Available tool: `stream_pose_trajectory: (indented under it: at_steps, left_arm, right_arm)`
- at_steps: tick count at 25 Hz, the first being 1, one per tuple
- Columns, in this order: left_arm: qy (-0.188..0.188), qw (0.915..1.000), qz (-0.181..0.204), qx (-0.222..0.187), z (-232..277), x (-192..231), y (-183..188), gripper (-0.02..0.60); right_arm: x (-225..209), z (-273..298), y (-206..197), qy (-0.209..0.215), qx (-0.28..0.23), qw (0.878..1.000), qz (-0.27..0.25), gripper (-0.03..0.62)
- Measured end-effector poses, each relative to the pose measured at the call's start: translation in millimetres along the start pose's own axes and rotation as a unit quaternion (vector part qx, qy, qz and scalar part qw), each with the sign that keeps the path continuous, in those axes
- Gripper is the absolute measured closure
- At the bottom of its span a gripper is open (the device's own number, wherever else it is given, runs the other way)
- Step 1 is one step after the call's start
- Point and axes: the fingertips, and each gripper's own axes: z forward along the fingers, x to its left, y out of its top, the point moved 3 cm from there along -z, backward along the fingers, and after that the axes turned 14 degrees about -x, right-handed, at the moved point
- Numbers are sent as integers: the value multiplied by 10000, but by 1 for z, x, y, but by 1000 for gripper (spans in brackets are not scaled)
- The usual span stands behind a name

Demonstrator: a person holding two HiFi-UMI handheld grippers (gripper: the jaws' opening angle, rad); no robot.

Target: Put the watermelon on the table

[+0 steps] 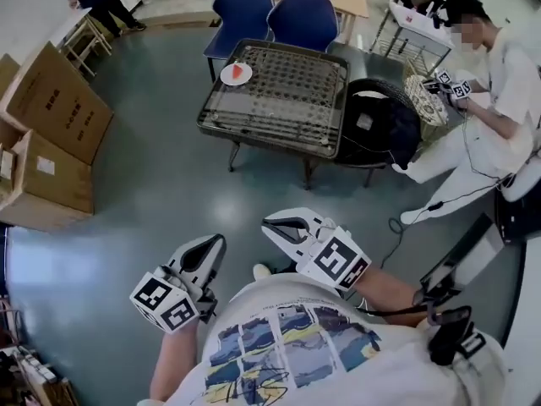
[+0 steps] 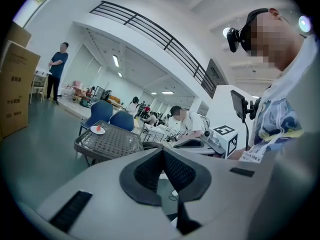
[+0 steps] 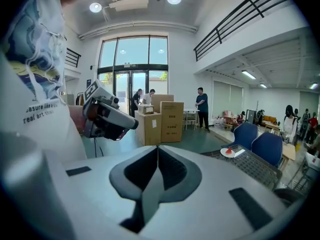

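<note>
Head view: the left gripper, jaws pressed together on nothing, hangs near the person's waist, well apart from the table. The watermelon slice lies on a white plate at the tabletop's far left corner. The right gripper is likewise closed and empty, so the job looks either finished or not yet begun.

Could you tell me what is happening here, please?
A person holds a two-jaw gripper in each hand. The left gripper and right gripper are both shut and empty, close to the body. The watermelon slice lies on a white plate at a corner of the woven table, across the floor from them. Nothing is being handled.
</note>
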Motion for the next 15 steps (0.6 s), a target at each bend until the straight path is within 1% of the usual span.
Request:
stream_pose_trajectory:
  at_steps: [9,15]
  left_arm:
    - [-158,9999,-2,38,-15,-15,-8,572]
    - [-371,9993,-14,71,-9,-21,-9,572]
  right_arm:
    - [27,-8,10,-81,40,9999,-128,582]
    - [29,-16,14,-237,159,9994,-202,583]
